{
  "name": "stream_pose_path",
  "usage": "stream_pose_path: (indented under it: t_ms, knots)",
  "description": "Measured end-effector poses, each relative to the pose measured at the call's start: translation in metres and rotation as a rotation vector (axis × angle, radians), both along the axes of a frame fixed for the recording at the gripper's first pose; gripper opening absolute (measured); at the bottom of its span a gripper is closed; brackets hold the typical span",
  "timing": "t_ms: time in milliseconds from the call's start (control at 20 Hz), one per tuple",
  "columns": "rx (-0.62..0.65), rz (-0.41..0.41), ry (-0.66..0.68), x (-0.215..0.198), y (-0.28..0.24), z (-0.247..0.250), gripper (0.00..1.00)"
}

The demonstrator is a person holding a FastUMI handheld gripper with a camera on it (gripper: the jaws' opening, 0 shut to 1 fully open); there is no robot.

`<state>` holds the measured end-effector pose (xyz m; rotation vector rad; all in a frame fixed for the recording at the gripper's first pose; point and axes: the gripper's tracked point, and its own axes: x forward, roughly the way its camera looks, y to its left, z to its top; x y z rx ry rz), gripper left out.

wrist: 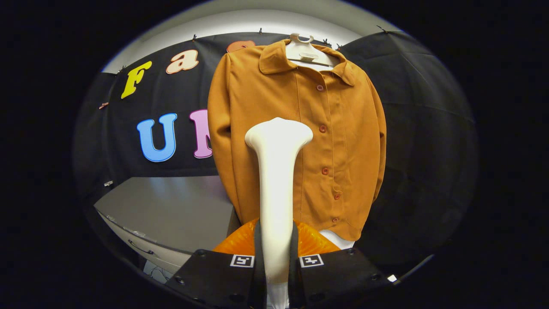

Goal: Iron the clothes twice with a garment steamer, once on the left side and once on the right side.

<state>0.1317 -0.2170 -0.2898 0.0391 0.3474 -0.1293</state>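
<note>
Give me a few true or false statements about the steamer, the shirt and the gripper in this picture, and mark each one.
1. The gripper is shut on the white garment steamer. True.
2. The orange shirt lies folded on the grey cabinet. False: it hangs on a white hanger, beside the cabinet.
3. The shirt is buttoned down its front. True.
4. The steamer's wide head points down at the floor. False: it points up, in front of the shirt's lower front.
</note>
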Motion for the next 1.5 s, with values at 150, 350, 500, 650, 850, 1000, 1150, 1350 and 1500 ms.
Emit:
stream_pose_path:
  t_ms: [150, 350, 500, 650, 850, 1000, 1150, 1350, 1500]
  knots:
    - [0.014, -0.012, 0.061, -0.011, -0.003, -0.028, 0.23]
    - [0.031, -0.036, 0.149, -0.028, -0.011, -0.07, 0.23]
    - [0.038, -0.042, 0.223, -0.042, -0.014, -0.102, 0.23]
    - [0.066, -0.059, 0.287, -0.061, -0.018, -0.131, 0.24]
    - [0.104, -0.079, 0.33, -0.087, -0.019, -0.15, 0.24]
    - [0.103, -0.075, 0.287, -0.103, -0.022, -0.138, 0.23]
    - [0.1, -0.058, 0.201, -0.109, -0.022, -0.097, 0.23]
    - [0.071, -0.03, 0.05, -0.105, -0.021, -0.021, 0.23]
    - [0.026, -0.017, -0.08, -0.094, -0.02, 0.043, 0.23]
